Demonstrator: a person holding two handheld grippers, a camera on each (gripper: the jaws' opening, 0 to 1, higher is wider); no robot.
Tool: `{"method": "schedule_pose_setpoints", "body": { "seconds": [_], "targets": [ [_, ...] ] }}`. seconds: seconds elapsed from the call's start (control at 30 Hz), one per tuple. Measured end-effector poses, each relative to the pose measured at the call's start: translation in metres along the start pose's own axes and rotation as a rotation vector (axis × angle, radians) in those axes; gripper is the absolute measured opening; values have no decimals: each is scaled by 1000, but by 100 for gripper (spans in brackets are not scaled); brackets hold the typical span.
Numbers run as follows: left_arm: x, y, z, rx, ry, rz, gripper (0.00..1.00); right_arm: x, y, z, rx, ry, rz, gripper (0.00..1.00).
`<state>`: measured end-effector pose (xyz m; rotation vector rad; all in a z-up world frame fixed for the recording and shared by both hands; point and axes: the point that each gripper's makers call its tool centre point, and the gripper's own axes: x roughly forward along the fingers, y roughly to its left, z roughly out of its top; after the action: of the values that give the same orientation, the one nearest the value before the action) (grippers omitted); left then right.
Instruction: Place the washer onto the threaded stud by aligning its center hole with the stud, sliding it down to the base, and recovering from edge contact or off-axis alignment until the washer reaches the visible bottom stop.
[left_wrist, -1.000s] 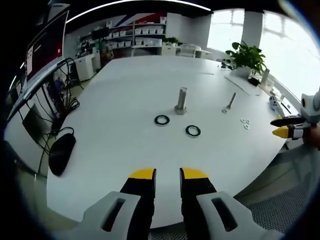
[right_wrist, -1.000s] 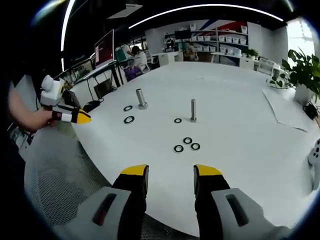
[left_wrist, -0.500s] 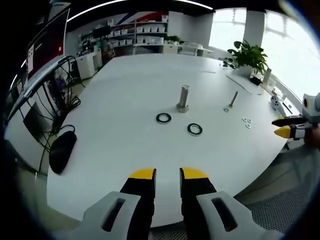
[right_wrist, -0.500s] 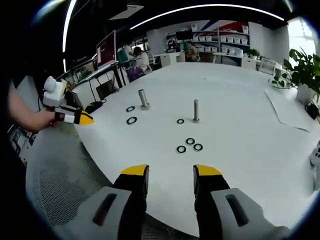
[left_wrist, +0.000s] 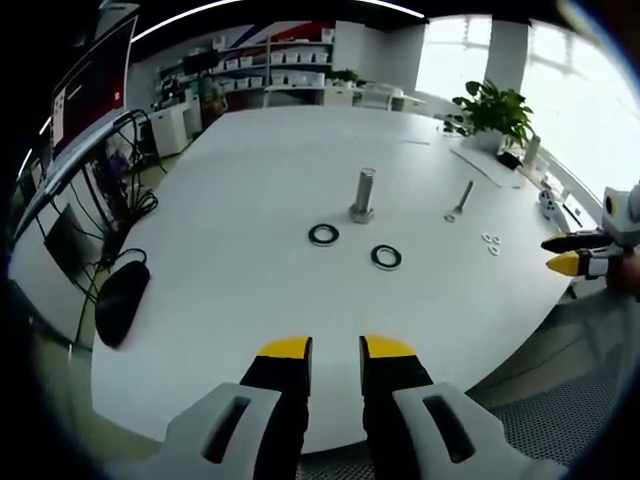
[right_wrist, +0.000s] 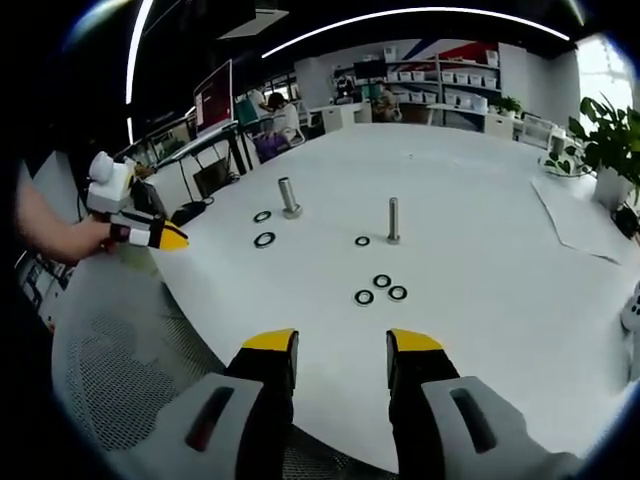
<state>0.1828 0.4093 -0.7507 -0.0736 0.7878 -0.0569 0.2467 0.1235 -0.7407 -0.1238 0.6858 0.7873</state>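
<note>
Nothing is held yet: the left gripper (left_wrist: 335, 347) and the right gripper (right_wrist: 341, 342) both hang off the near edge of the white desk (left_wrist: 230, 290) with jaws spread and empty, the right one's gap the wider. In the right gripper view the slim threaded stud (right_wrist: 393, 220) stands upright toward the middle of the desk, with one small washer (right_wrist: 362, 241) lying just beside its base and a cluster of three washers (right_wrist: 381, 290) nearer the edge, close to the right gripper. In the left gripper view a thicker stud (left_wrist: 362, 195) stands with two large dark rings (left_wrist: 323, 235) flat on the desk in front of it. The step in hand looks like the approach to pick a washer. A flat washer on a smooth top is likely hard to lift, so come in low over the desk edge, take the outermost of the cluster by its rim so the centre hole is not covered, and carry it level to the stud, lowering it squarely to avoid catching on the threads.
</note>
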Motion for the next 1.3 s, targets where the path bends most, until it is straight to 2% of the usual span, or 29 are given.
{"method": "schedule_pose_setpoints", "body": {
  "seconds": [0.47, 0.57, 0.67, 0.73, 0.8, 1.03, 1.2, 1.3],
  "targets": [
    [4, -10, -11, 32, 64, -43, 20, -1, -1, 2, 15, -14, 8, 38],
    [5, -10, -11, 16, 74, -49, 20, 0, 1, 1, 10, -5, 15, 38],
    [6, -11, -17, 7, 116, -65, 20, 0, 1, 0, 16, -2, 14, 38],
    [7, -13, -17, 32, 126, -81, 20, 0, 1, 0, 13, 3, 17, 38],
    [9, -11, -18, 24, 144, -81, 21, 0, -1, -1, 9, 2, 15, 38],
    [18, -1, -18, 31, 180, -72, 22, -1, -1, -1, 15, 2, 16, 38],
    [23, 4, -9, 62, 189, -73, 22, -1, -1, -1, 18, 2, 15, 38],
    [29, 7, 1, 76, 191, -77, 22, -1, -1, -1, 19, 0, 14, 38]
  ]
}}
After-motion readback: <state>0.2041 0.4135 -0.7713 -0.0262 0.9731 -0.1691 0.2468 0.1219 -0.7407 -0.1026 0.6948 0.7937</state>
